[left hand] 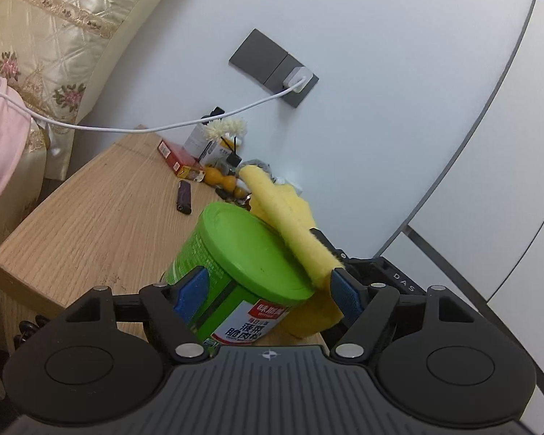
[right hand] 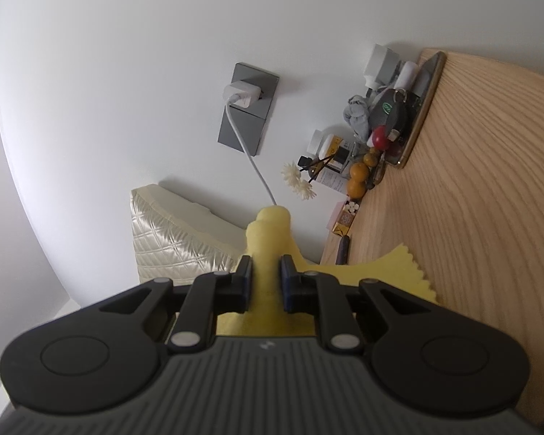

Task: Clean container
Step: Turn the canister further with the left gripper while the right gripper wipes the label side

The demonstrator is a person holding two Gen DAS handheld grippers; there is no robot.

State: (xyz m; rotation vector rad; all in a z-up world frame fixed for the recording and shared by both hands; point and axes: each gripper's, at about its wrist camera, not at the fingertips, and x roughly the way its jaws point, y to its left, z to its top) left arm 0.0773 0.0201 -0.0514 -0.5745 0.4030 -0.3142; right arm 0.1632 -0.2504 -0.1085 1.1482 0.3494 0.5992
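My left gripper [left hand: 268, 288] is shut on a green container [left hand: 243, 253] with a green lid and a red and white label, held tilted above the wooden table [left hand: 90, 224]. A yellow cloth [left hand: 290, 224] lies across the right side of the lid. My right gripper [right hand: 266, 282] is shut on that yellow cloth [right hand: 268, 239], bunched between its fingers. The right gripper's black finger [left hand: 326, 244] shows in the left wrist view just right of the container. The container is hidden in the right wrist view.
Clutter stands along the wall at the table's far edge: a red box [left hand: 172, 154], an orange gourd [left hand: 225, 179], a lighter [left hand: 184, 197], white flowers [left hand: 225, 128], keys and a phone [right hand: 417, 108]. A charger cable [left hand: 163, 123] hangs from the wall socket [left hand: 272, 67]. A quilted pillow [left hand: 47, 36] lies at the left.
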